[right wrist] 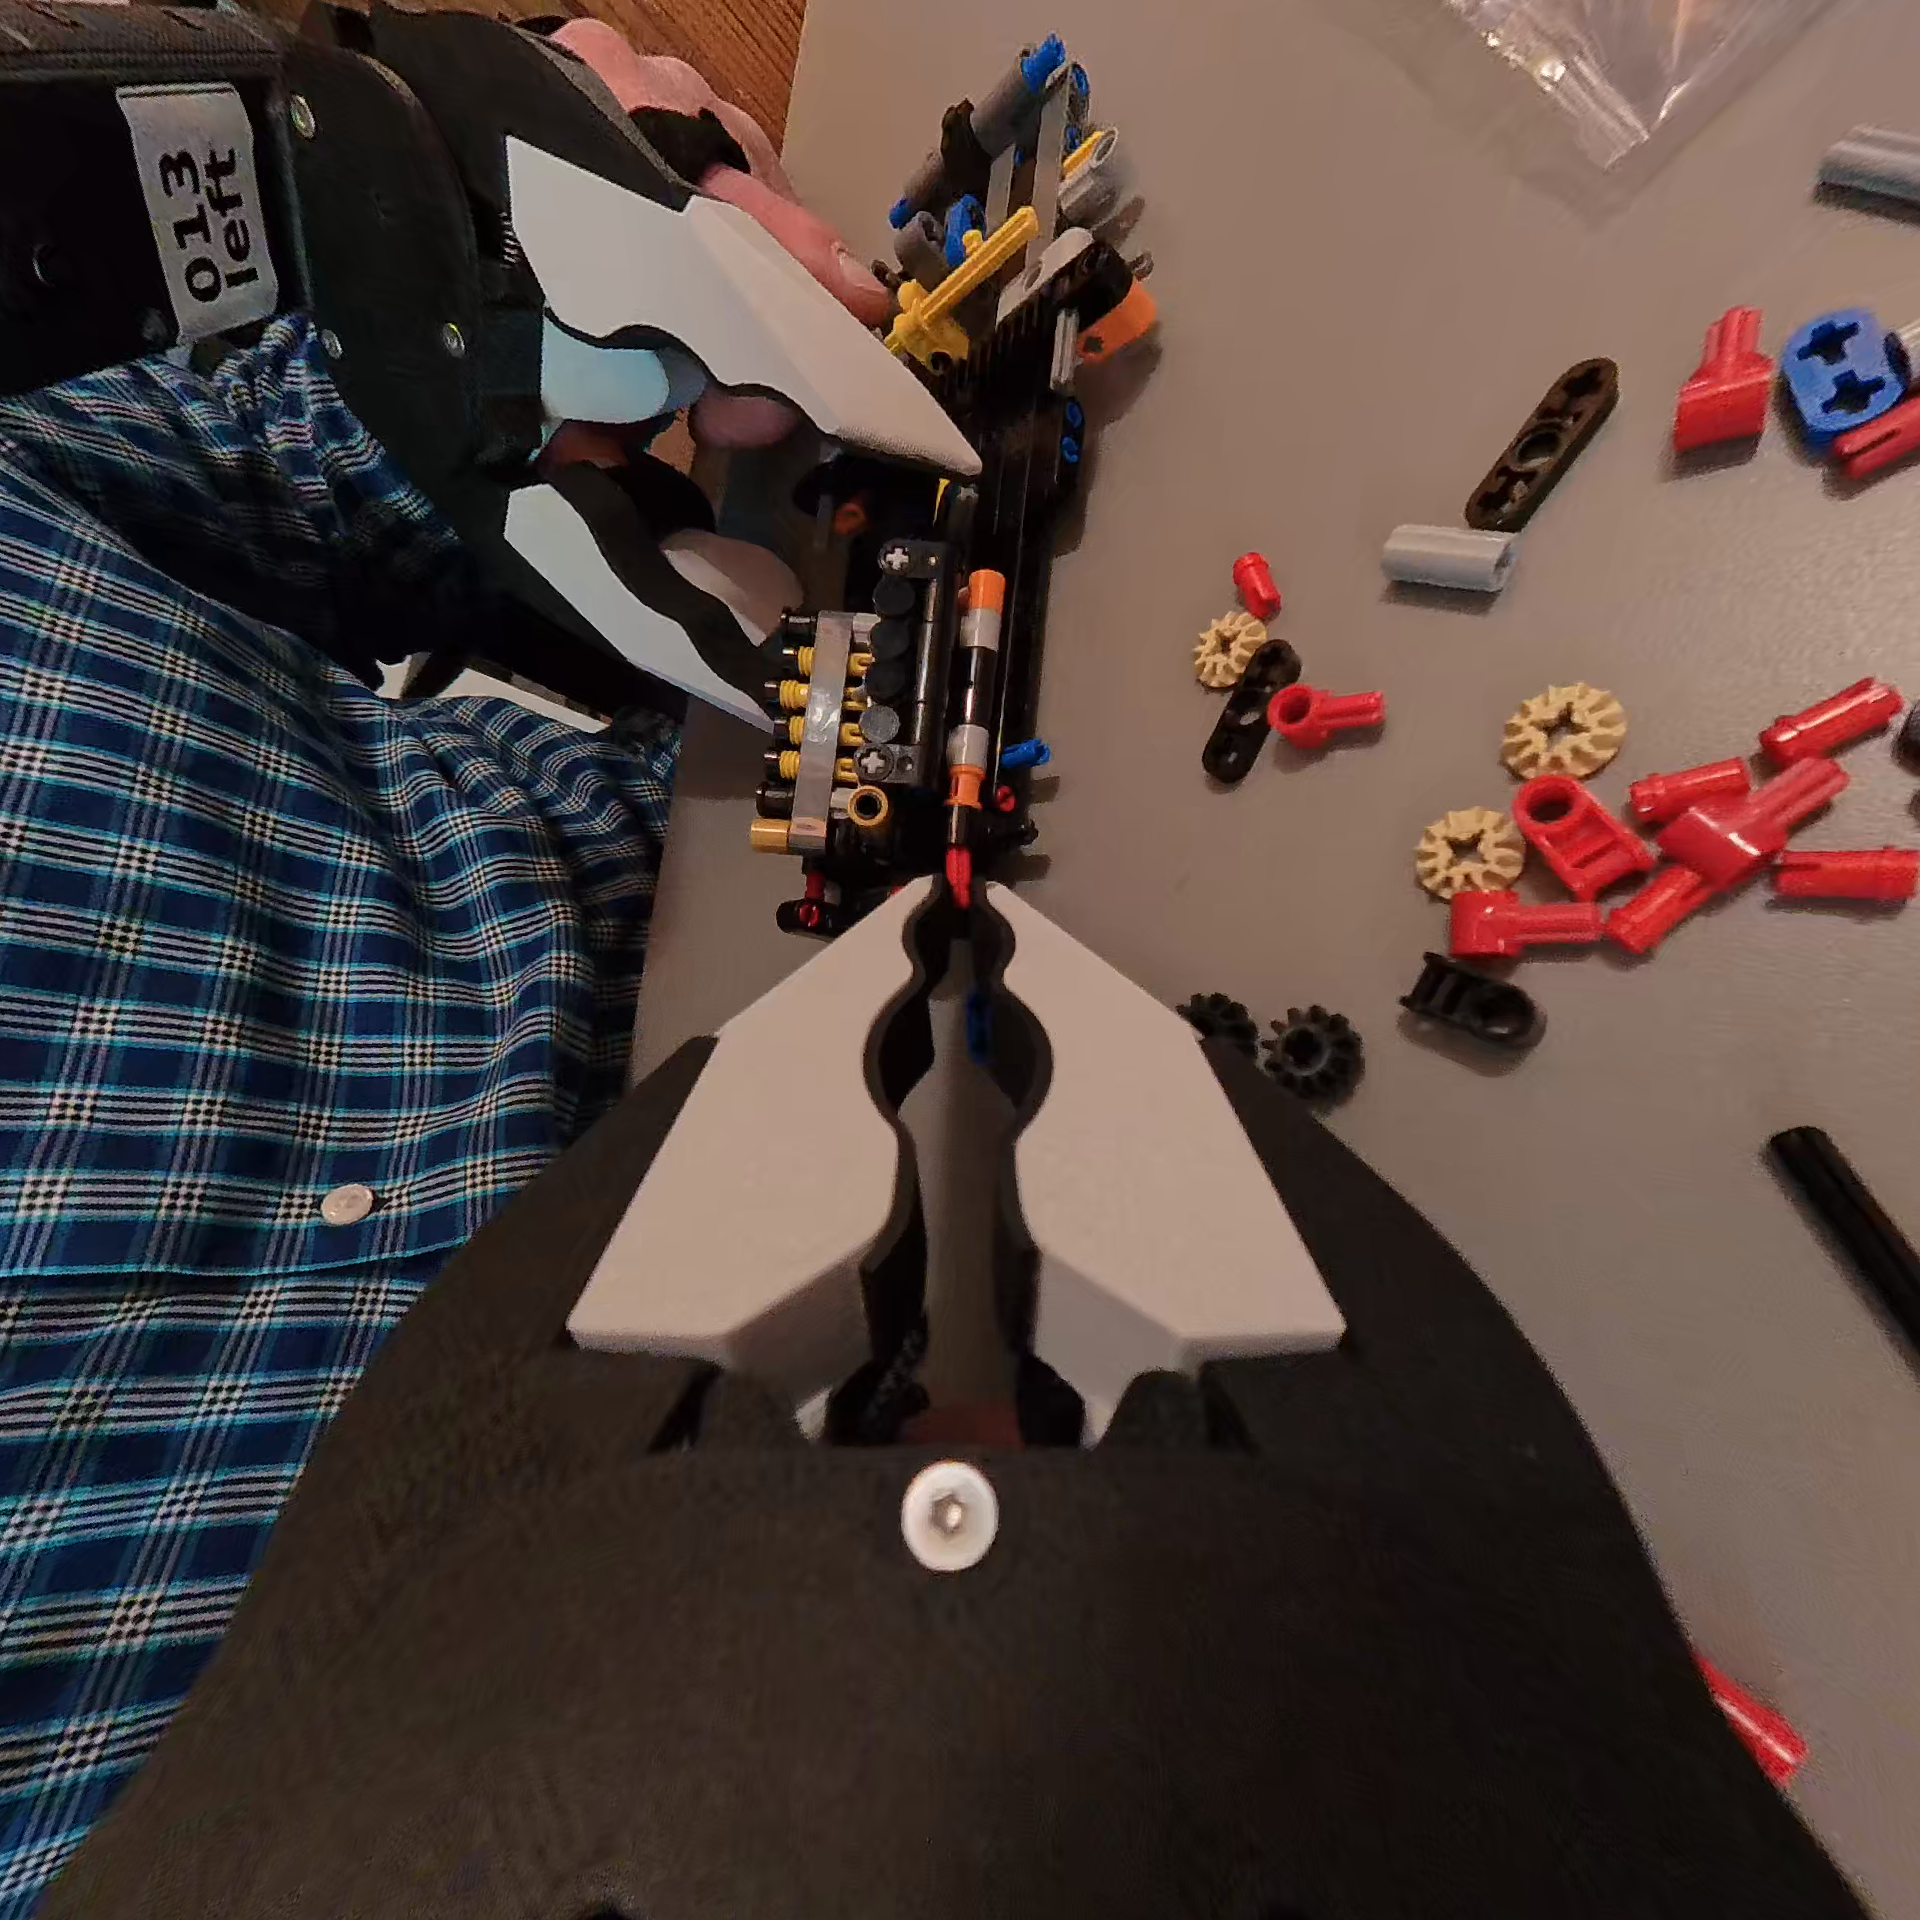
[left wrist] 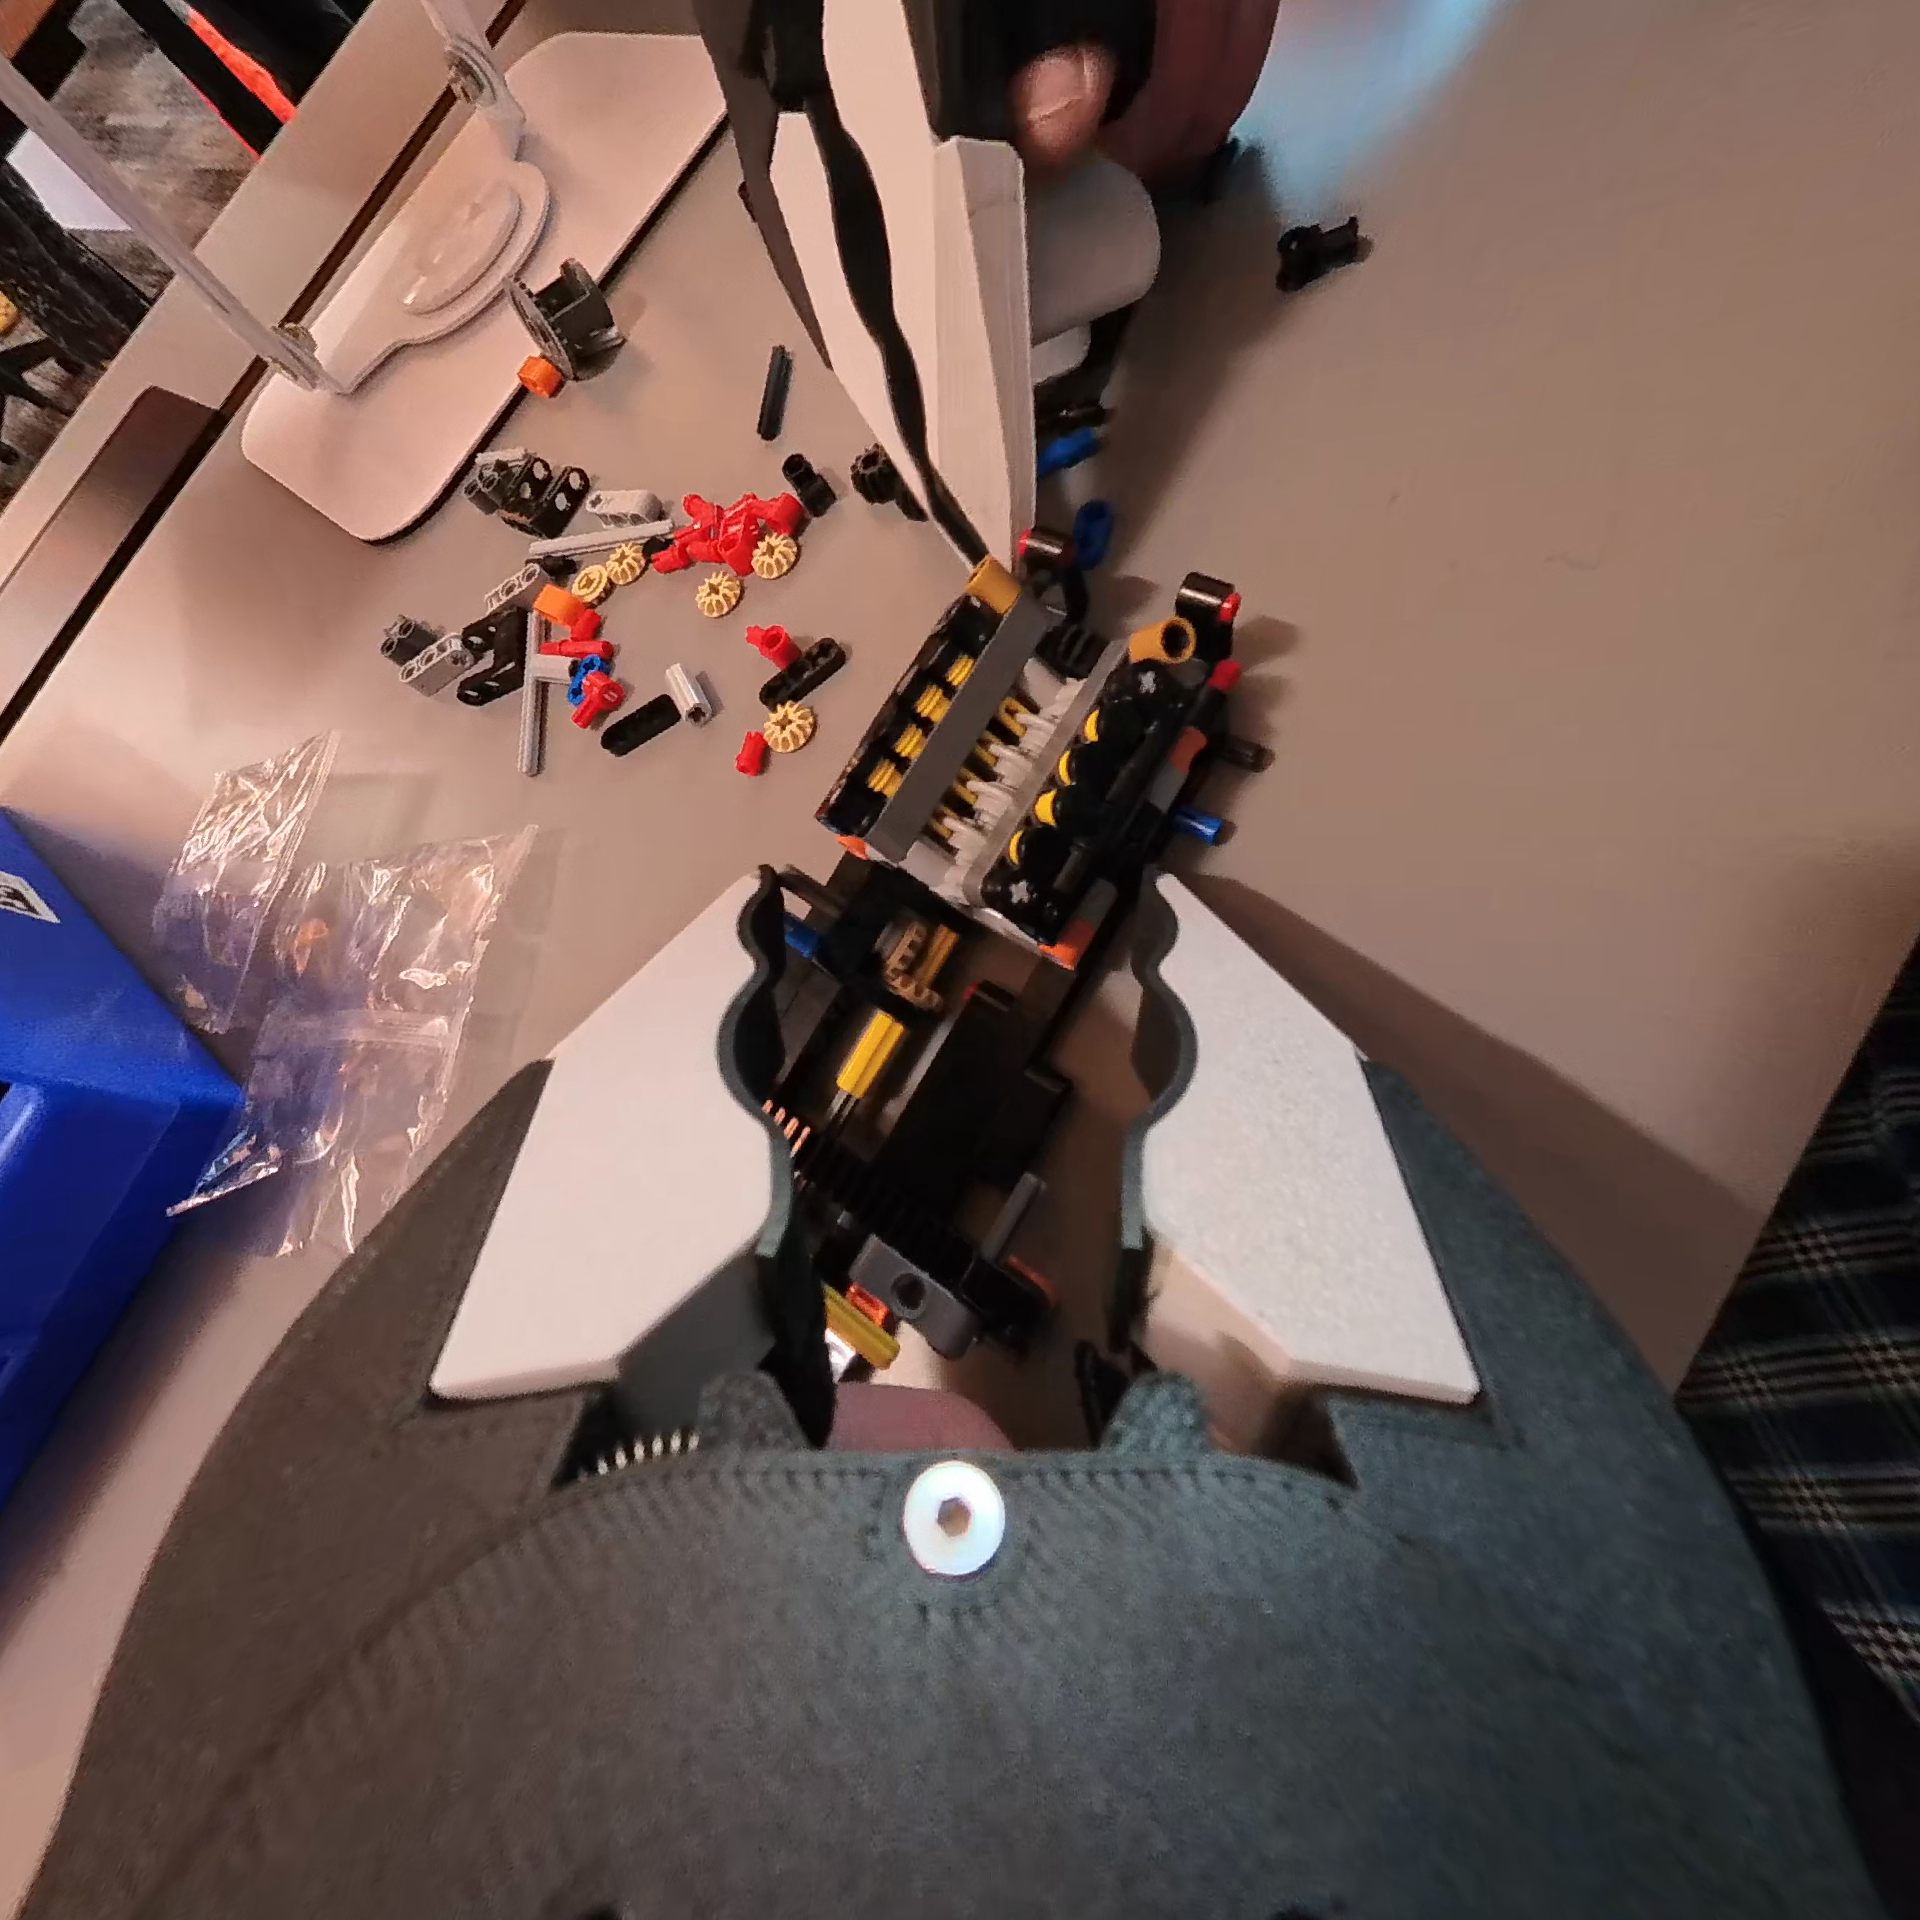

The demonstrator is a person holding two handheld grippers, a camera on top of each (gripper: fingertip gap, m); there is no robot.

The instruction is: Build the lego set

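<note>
A: Centre of the left wrist view, there's the model (left wrist: 1023, 790), a long black chassis with a yellow-and-grey engine block, lying on the table (left wrist: 1507, 520). The left gripper (left wrist: 961, 914) straddles its near end, jaws set wide around the black frame. Whether the pads are really biting, I can't tell.

B: And in the right wrist view the right gripper (right wrist: 961, 896) is nearly closed, its tips pinched on a red pin (right wrist: 958, 871) at the model's near end, just below centre frame.

A: So it looks like a pin being seated or pulled at that end, with the left holding the chassis steady.

B: My guess too. Done well, the push runs straight along the pin's axis. Any sideways lean and it may jam or lever the frame open.

A: The left should brace hard against that push, or the whole model slides.

B: Spare parts (right wrist: 1662, 831) lie on the right of the frame, red connectors and tan gears, well apart from the model. No snag there.

A: Empty bags (left wrist: 343, 935) at left in the left view, beside a blue box (left wrist: 94, 1039). Out of the way.
</note>
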